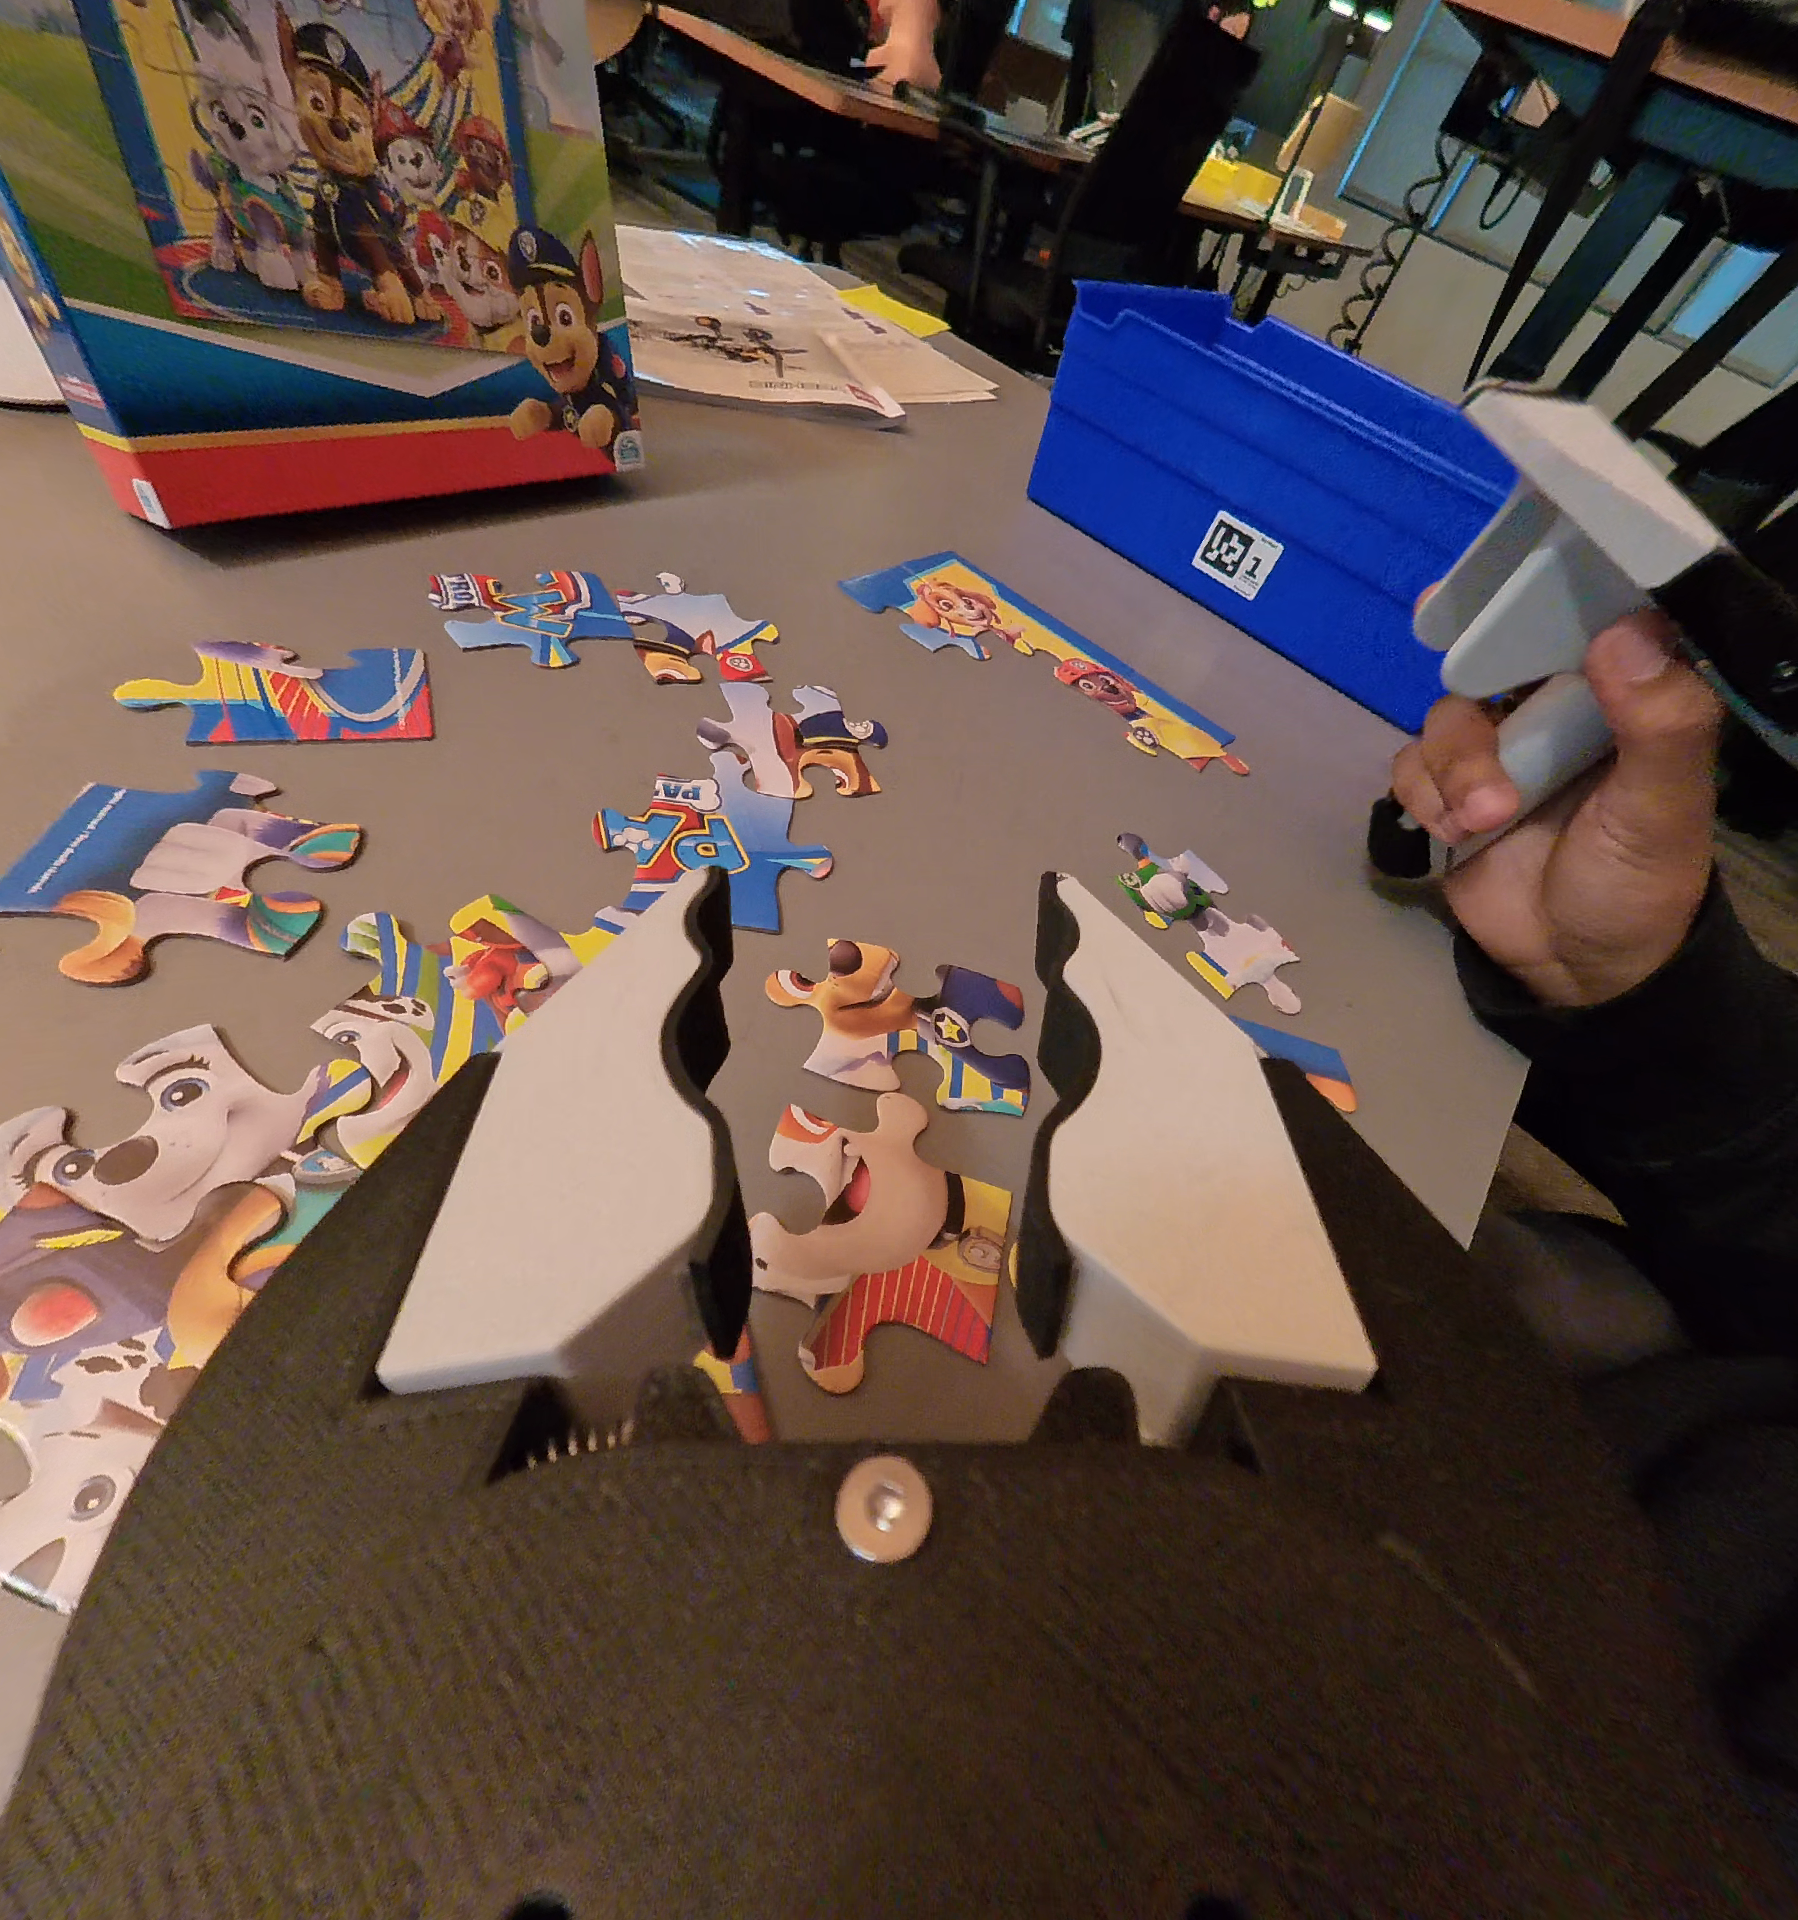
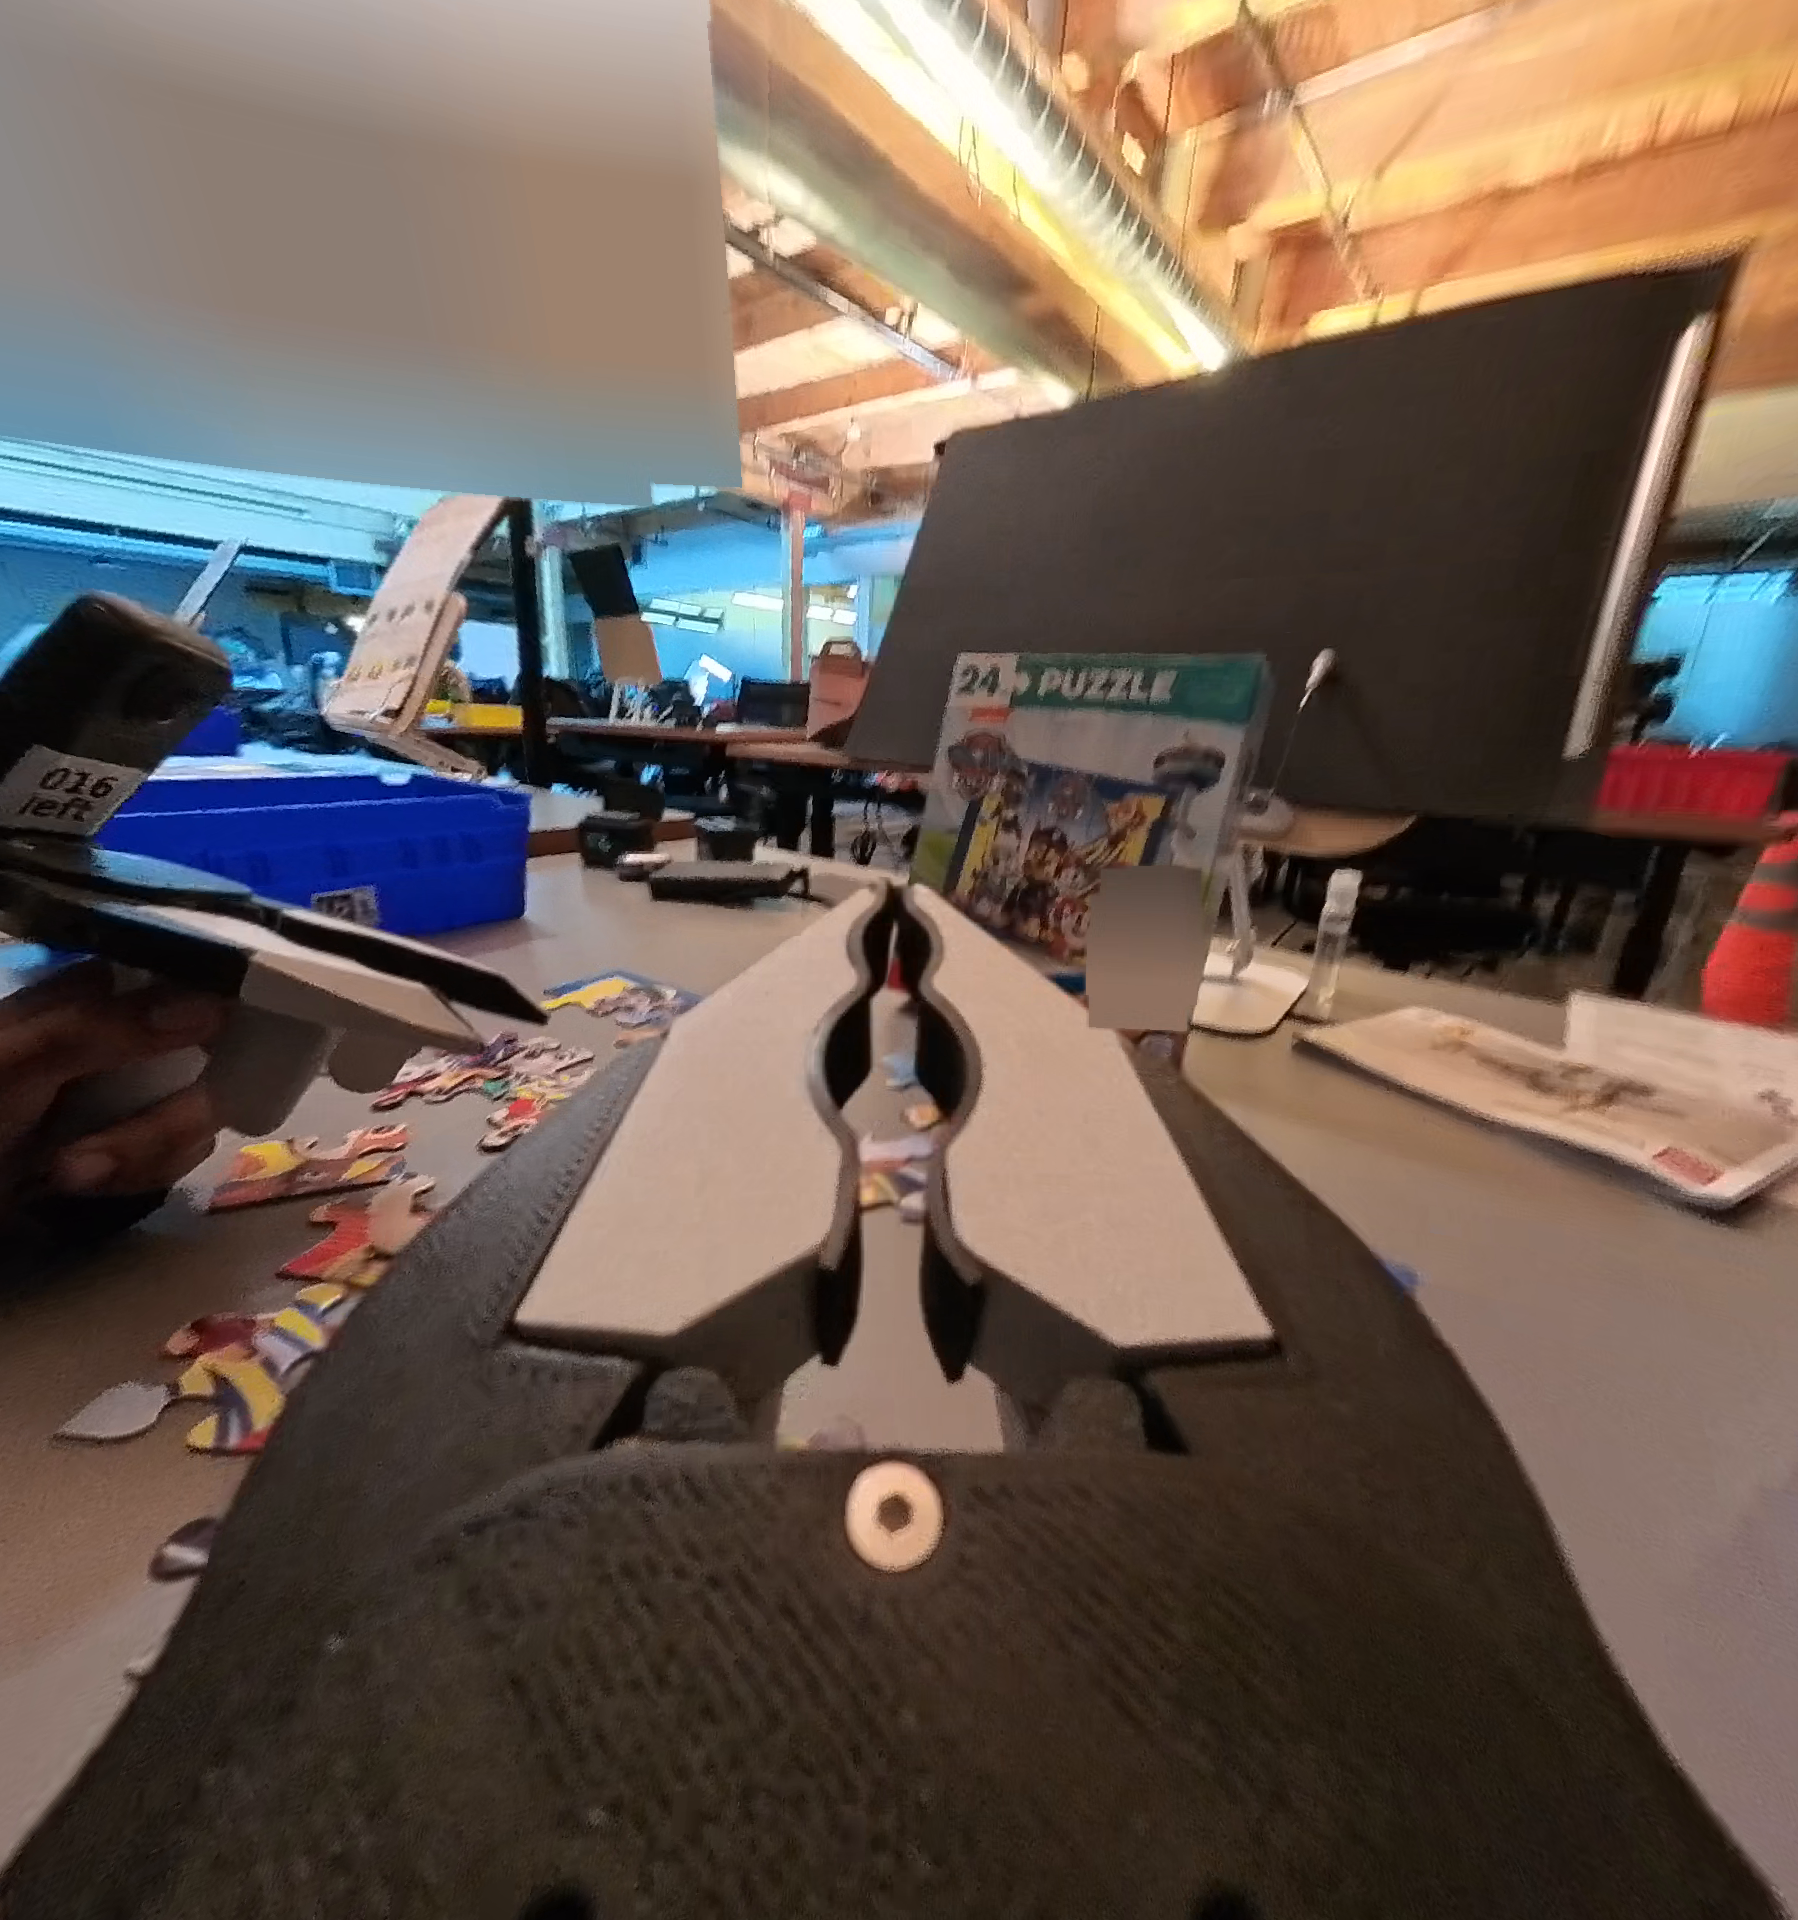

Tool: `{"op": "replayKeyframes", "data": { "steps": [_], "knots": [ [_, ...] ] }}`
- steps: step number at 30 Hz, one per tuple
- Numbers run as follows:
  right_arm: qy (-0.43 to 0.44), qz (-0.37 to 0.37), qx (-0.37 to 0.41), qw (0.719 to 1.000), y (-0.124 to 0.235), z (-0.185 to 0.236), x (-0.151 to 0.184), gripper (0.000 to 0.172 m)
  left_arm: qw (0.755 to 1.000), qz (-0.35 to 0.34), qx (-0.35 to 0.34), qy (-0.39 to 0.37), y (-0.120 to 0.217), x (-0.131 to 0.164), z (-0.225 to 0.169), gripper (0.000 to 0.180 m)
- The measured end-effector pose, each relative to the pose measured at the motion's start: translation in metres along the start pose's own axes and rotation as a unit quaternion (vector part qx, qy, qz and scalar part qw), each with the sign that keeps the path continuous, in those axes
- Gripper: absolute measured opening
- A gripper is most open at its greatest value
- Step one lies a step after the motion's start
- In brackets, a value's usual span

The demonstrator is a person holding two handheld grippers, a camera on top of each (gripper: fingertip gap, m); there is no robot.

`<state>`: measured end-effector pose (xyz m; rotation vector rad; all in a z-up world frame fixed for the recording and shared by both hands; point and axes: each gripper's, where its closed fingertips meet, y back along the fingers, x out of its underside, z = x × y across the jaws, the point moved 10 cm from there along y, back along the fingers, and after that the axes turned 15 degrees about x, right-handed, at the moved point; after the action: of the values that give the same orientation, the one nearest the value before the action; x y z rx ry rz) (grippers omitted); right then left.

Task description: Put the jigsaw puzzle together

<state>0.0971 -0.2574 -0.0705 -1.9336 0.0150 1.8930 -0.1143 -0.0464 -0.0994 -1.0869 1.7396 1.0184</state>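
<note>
Grey table carries scattered cardboard puzzle pieces; a tan-dog piece lies flat between the left gripper's wide jaws (untouched). Right gripper hangs raised, jaws closed, empty.

Open-plan office: desk rows, monitor

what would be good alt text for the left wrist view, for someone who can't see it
The left hand-held gripper hangs open, holding nothing, over loose cartoon-dog jigsaw pieces scattered on a grey table. A colourful puzzle box stands at the far left and a blue bin at the far right. A hand grips the other hand-held gripper at the right edge.
</note>
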Motion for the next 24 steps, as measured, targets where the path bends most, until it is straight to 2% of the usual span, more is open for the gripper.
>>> {"op": "replayKeyframes", "data": {
  "steps": [3,7,14,19,24],
  "knots": [
    [0.002,-0.024,0.038,0.999,0.003,-0.003,-0.003,0.0,1.0,0.001,0.002,-0.004,0.0,0.0,-0.001,0.056],
    [-0.021,0.001,0.09,0.996,0.0,-0.014,0.001,0.0,1.0,-0.004,0.004,-0.003,0.001,0.0,-0.001,0.055],
    [-0.081,-0.009,0.095,0.992,0.003,-0.026,0.0,0.003,1.0,-0.001,0.005,-0.004,0.0,0.0,-0.001,0.055],
    [-0.095,-0.063,0.118,0.986,0.016,-0.035,-0.007,0.005,1.0,-0.001,0.011,0.006,0.0,0.0,0.001,0.055],
    [-0.095,-0.032,0.098,0.99,0.008,-0.031,-0.003,0.01,1.0,-0.004,0.013,0.011,0.001,0.0,0.002,0.055]
  ]
}}
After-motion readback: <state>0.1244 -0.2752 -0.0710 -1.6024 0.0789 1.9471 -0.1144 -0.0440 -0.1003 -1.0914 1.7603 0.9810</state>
